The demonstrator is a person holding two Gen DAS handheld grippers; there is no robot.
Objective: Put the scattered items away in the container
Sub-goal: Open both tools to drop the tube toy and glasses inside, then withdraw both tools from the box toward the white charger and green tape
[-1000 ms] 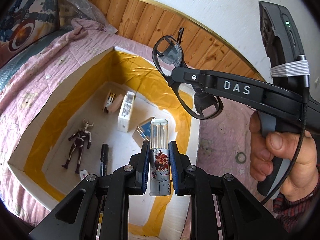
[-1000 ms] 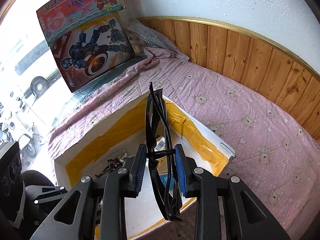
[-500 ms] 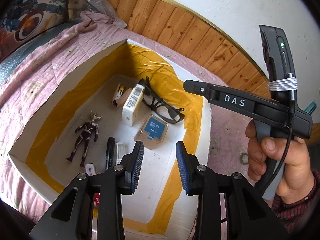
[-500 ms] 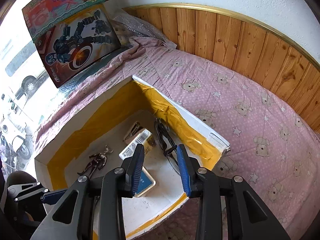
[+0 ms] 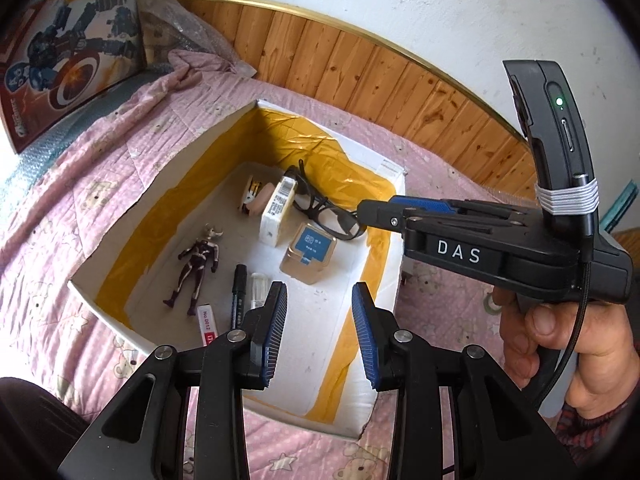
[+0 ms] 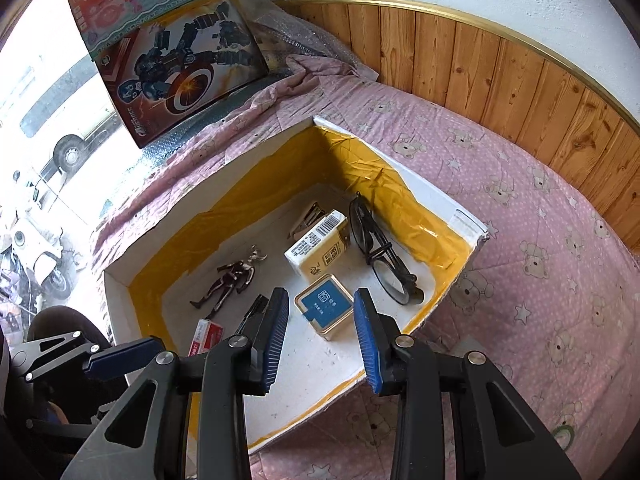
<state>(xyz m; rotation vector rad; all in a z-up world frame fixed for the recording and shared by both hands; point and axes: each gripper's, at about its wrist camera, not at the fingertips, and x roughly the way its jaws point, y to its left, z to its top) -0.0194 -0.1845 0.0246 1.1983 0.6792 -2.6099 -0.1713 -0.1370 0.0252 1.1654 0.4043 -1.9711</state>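
On pink quilt (image 6: 520, 208), yellow-lined box (image 6: 432, 196); wood-panelled wall (image 6: 500, 68) behind

Daylight flooded in from a window (image 6: 44, 128) at the left of the right wrist view, overexposed to near white. The yellow tape lining (image 5: 320, 148) of the box showed glare. Both fisheye views were sharp, curved strongly, and darkened at the corners.
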